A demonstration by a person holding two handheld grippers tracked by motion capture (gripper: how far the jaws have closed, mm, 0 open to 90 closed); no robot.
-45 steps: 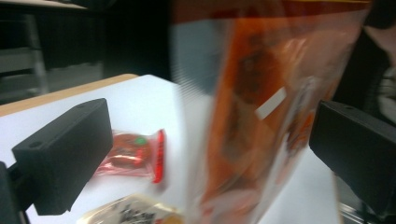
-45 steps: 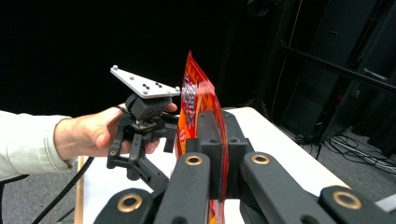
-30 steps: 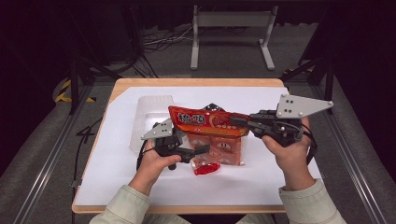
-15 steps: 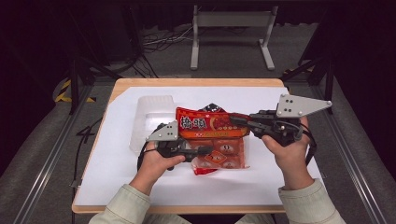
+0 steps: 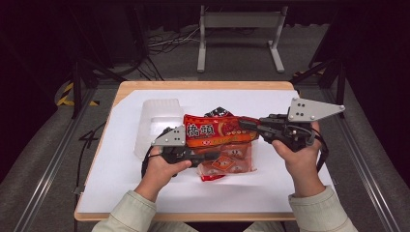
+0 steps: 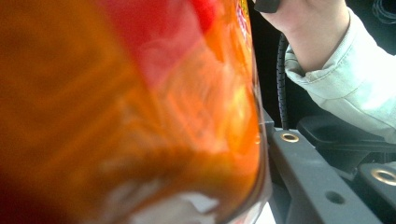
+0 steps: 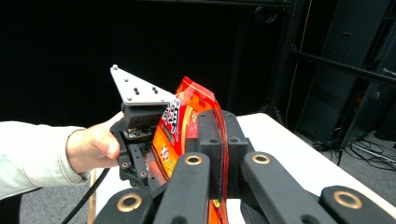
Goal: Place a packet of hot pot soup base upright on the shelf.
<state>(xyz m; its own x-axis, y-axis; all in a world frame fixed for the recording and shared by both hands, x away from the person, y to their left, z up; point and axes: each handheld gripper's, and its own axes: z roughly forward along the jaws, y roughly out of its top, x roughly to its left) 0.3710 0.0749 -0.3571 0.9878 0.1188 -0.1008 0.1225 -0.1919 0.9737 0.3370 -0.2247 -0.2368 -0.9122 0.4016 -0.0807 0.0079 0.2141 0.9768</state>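
Observation:
A red-orange snack bag (image 5: 217, 130) hangs over the middle of the white table (image 5: 270, 188). My right gripper (image 5: 244, 124) is shut on its right end; in the right gripper view the bag (image 7: 187, 107) stands edge-on, pinched between the two jaws of my right gripper (image 7: 219, 116). My left gripper (image 5: 208, 155) reaches in from the left, just under the bag's lower edge. In the left gripper view the blurred bag (image 6: 140, 116) presses against the inner face of the one jaw that shows; the other jaw is hidden behind it.
A second red packet in clear wrap (image 5: 229, 163) lies flat on the table below the bag. A clear plastic tray (image 5: 157, 118) sits at the back left. A dark packet corner (image 5: 220, 111) peeks out behind the bag. A metal stand (image 5: 239, 34) is on the floor beyond.
My left gripper has moved right, in under the bag. The bag has shifted slightly right and turned more level in my right gripper.

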